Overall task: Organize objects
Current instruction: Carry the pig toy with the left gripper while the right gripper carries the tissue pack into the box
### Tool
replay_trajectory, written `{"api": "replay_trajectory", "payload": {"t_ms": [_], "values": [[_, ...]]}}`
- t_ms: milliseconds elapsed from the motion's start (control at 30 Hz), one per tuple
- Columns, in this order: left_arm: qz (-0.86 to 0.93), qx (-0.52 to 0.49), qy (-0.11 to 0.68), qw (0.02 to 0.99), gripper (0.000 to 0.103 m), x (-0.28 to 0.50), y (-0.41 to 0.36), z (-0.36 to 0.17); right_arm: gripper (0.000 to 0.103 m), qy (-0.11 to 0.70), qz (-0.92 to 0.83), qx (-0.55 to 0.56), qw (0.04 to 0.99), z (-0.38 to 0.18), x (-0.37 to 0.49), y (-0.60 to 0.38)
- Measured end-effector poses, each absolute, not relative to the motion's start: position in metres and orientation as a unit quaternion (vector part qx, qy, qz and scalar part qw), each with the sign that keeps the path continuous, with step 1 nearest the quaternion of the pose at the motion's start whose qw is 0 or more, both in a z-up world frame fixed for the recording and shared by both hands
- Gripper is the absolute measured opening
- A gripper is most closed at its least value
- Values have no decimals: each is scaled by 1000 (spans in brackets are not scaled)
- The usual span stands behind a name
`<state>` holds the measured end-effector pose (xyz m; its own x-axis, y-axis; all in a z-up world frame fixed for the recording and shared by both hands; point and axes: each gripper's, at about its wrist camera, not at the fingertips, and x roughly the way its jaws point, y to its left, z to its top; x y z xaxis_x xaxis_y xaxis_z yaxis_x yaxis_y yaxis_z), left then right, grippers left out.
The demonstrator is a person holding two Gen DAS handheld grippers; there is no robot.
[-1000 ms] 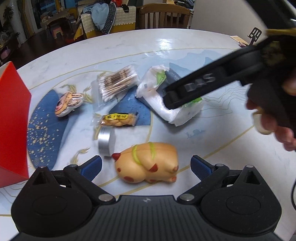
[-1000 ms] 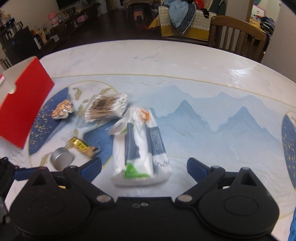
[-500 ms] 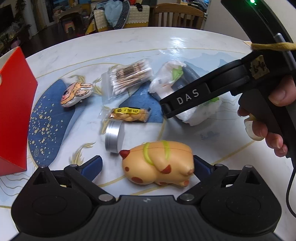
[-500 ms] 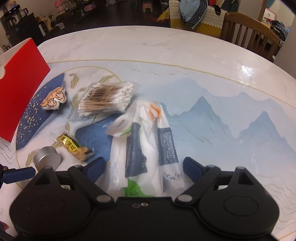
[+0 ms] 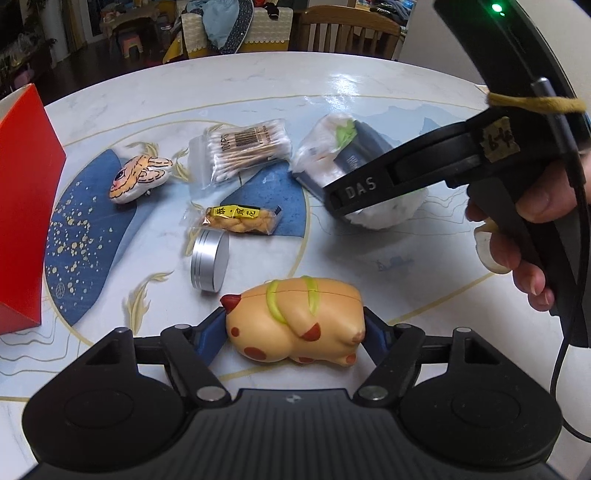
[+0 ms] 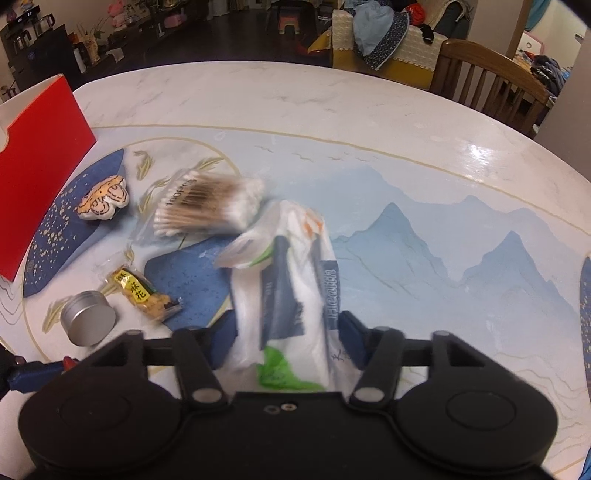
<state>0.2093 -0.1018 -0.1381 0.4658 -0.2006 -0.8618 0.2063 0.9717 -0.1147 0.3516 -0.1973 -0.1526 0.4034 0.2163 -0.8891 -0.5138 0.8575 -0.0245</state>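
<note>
An orange toy pig point(image 5: 295, 321) with red spots and green stripes lies on the painted table between the blue pads of my left gripper point(image 5: 293, 328). Its jaws are closing and both pads touch the pig's ends. In the right wrist view a white tissue pack point(image 6: 291, 288) with blue and green print sits lengthwise in my right gripper point(image 6: 288, 332). Those jaws are closing too, and the pads squeeze the pack's sides. From the left wrist view the right gripper's black body point(image 5: 369, 188) covers part of the tissue pack point(image 5: 332, 155), with a person's hand point(image 5: 535, 206) on its handle.
A red box point(image 5: 26, 206) stands at the left table edge. Between the grippers lie a bag of cotton swabs point(image 5: 243, 151), a yellow snack packet point(image 5: 240, 219), a silver tin point(image 5: 208, 260) and a small striped plush point(image 5: 138, 177). A wooden chair point(image 5: 351, 29) stands behind the table.
Both pairs of jaws have closed in from wide open. The left pads now meet the toy pig, the right pads pinch the tissue pack.
</note>
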Motion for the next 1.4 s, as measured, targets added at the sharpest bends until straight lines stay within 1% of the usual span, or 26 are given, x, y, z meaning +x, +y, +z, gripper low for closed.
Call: {"api": "replay_trajectory", "payload": {"t_ms": [67,167,467,933,1400], "values": [[-120,5,502,857,74,207,-102,-136,40,500,217,-145,826,-151,349,-201],[-125,4,501,856,74,203,-102,-132,38,506,219,-131,824,-148,342,-206],[-136,-19,499,856,74,185,-94,-114,38,505,239,-111,822,-126,305,-222],[-146,-13,482,864,74,157,-76,-82,38,507,261,-79,818,-86,252,-234],[-141,-24,458,877,74,142,-2,-52,38,495,282,-88,817,-55,210,-189]]}}
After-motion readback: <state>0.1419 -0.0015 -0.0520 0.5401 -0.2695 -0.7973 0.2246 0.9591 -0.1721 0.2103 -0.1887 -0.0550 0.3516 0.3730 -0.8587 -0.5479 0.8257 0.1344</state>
